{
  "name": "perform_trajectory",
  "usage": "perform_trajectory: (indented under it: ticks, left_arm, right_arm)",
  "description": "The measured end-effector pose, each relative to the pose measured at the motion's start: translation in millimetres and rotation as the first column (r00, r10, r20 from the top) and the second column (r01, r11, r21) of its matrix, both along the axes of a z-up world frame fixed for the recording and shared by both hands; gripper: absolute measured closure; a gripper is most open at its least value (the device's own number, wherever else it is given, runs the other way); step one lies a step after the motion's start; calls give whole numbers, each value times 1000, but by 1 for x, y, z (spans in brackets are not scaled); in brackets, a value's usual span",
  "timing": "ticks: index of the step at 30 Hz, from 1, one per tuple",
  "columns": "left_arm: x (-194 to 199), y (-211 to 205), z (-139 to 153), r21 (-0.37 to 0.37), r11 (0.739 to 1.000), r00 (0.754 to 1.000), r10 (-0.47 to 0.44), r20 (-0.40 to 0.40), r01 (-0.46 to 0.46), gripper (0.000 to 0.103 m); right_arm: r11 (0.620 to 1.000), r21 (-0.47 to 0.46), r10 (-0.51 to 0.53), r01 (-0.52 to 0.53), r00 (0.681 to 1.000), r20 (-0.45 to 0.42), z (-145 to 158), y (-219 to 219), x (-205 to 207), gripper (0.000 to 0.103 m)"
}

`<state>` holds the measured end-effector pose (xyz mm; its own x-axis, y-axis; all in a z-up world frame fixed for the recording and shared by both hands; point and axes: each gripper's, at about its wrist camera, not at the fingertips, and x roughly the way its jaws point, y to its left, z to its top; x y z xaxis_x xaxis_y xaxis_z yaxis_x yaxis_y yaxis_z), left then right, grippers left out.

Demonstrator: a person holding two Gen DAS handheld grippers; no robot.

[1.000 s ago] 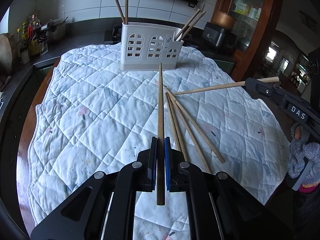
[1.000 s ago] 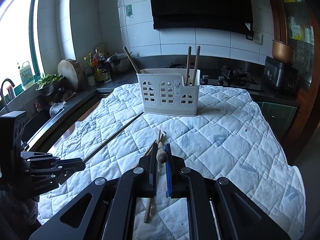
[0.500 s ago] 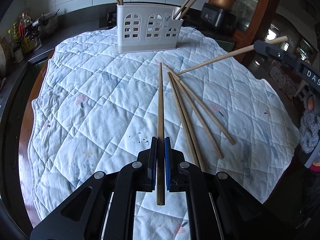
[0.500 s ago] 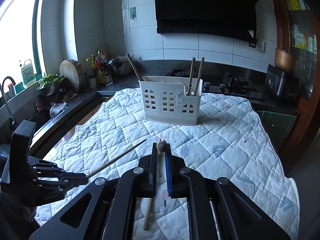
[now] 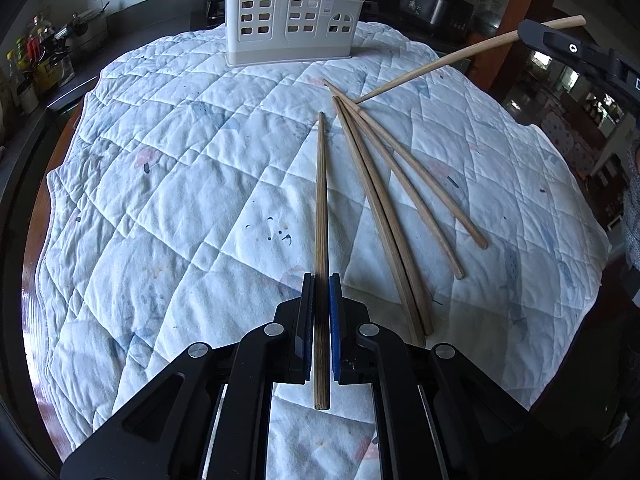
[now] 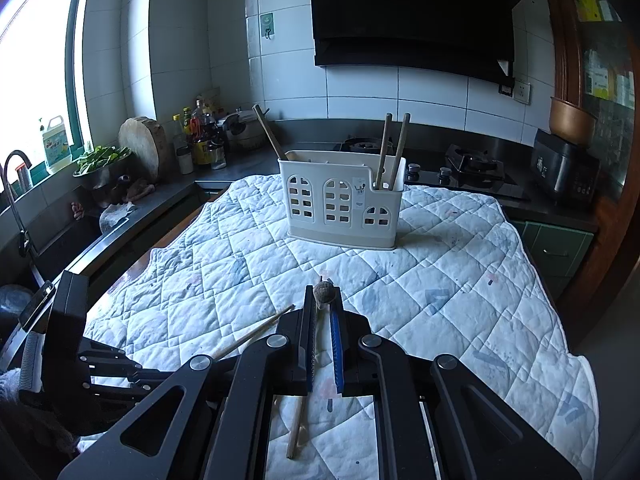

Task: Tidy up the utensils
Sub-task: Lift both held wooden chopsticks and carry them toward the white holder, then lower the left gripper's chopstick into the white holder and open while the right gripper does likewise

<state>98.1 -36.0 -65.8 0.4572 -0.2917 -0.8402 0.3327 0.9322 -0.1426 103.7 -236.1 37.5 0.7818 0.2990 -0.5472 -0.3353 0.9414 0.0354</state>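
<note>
Presently clamped in left gripper (image 5: 320,312): one dark slender bamboo chopstick (image 5: 321,216), gripped near its blunt end, tip towards 12 o'clock at white plastic arched-window utensil caddy (image 5: 290,16), presumably lined up for insertion. Loose on pale quilted cloth (image 5: 180,184) at 1 to 2 o'clock: four tan wooden chopsticks (image 5: 384,216), fanned, tips converging. Right gripper (image 6: 322,308) closed narrow on light wooden chopstick (image 5: 460,54), raised clear of cloth, slanting down towards fan, likely bound for caddy too. Already upright in caddy's right compartment: pair of chopsticks (image 6: 394,148). Sorting judged partway.
</note>
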Motion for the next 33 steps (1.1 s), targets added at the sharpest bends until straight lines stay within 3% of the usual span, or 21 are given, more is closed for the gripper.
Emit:
perform_trajectory:
  ticks: [15, 22, 33]
  left_arm:
    - [-2, 4, 40, -47, 998, 991, 43, 129, -37, 97]
    - [4, 9, 61, -108, 992, 978, 80, 190, -60, 97]
    - [39, 11, 105, -140, 989, 958, 88, 273, -51, 97]
  right_arm:
    - [1000, 3, 0, 0, 1000, 4, 3, 0, 1, 96]
    - [1000, 12, 3, -3, 1000, 11, 13, -2, 9, 96]
    - [999, -4, 32, -32, 999, 29, 61, -9, 45, 96]
